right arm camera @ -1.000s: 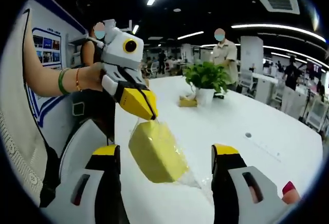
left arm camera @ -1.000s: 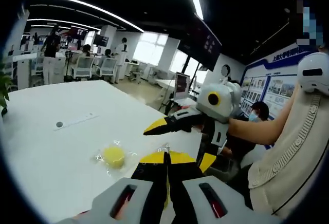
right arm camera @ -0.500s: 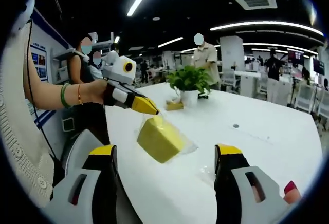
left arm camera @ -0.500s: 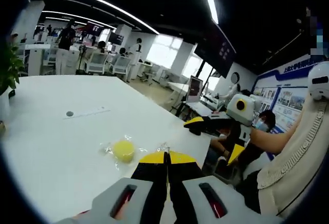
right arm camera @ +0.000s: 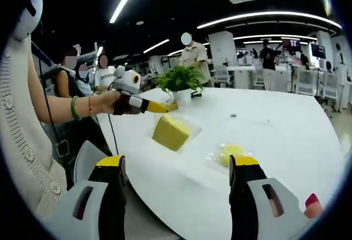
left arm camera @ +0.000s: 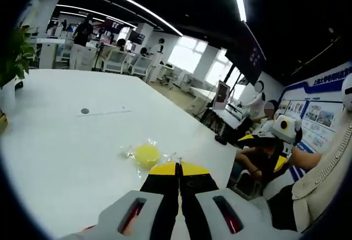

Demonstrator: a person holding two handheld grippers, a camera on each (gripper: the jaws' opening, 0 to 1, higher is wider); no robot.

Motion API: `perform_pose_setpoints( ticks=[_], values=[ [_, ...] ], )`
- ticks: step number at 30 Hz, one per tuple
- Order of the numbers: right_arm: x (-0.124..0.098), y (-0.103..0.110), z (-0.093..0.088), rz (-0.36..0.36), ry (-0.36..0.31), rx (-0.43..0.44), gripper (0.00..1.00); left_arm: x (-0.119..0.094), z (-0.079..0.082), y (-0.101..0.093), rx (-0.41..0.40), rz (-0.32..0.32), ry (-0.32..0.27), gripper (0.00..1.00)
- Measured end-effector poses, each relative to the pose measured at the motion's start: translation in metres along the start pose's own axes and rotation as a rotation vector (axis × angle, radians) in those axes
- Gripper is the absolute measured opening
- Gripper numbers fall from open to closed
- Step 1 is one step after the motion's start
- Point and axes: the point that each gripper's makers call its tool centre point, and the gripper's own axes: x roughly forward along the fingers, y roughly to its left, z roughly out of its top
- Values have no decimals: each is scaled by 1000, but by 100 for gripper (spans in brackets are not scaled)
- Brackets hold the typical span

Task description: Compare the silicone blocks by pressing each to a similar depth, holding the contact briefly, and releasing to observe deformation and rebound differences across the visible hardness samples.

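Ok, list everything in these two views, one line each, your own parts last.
Block in clear bag: one, yellow, hanging off the table from the left gripper's tip.
Round sample: one, yellow, in clear wrap, lying on the table.
Table: one, white, under the round sample.
Potted plant: one, green in a white pot, at the table's far end.
Bystanders: several, standing and seated behind the table.
Left gripper: one, yellow jaws closed, pinching the bag.
Right gripper: one, yellow-tipped jaws wide apart, holding nothing.

Glossy clear wrap (right arm camera: 190,127), seemingly plastic, covers matt block (right arm camera: 170,132).
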Motion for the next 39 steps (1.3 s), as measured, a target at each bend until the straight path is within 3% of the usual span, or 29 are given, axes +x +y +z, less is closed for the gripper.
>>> perform_pose_setpoints(
  ticks=[8,17,19,22,31,39],
  values=[
    [-17,-12,-17,-94,34,68,71,13,-9,35,-46,22,16,0],
    [-27,-22,-18,-170,55,91,71,22,-25,70,-101,30,54,0],
    [-28,-23,-17,-181,60,85,70,23,-19,73,-151,10,17,0],
    [-28,-24,-12,-191,59,77,69,22,-16,86,-157,12,8,0],
    [-28,-27,-15,-219,98,80,69,20,-4,138,-124,131,-13,0],
    [-31,-29,-23,-243,129,99,69,27,-16,196,-93,222,35,0]
  ],
)
